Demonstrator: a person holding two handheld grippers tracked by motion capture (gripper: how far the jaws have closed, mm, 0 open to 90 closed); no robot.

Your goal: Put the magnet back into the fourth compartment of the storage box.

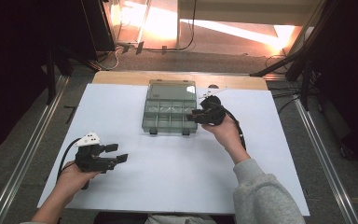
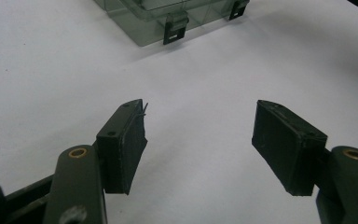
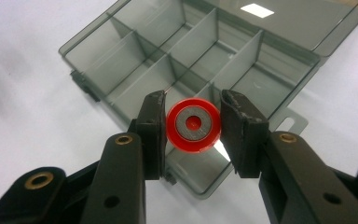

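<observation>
A smoky clear compartment box point(image 1: 169, 112) lies open at the middle back of the white table sheet, its lid folded away. In the right gripper view my right gripper point(image 3: 192, 128) is shut on a small red round magnet point(image 3: 194, 124) with a grey ring face, held above the box's point(image 3: 135, 56) near compartments. In the high view the right gripper point(image 1: 196, 115) hovers at the box's right edge. My left gripper point(image 1: 116, 154) rests low at the front left, open and holding nothing; its pads point(image 2: 123, 144) frame bare sheet, with the box's latches point(image 2: 175, 25) farther off.
The box's compartments look bare. A white sheet point(image 1: 177, 158) covers the table, with a wooden strip point(image 1: 121, 77) at the back. Metal rails point(image 1: 23, 158) run along both sides of the table. Cables lie on the floor behind.
</observation>
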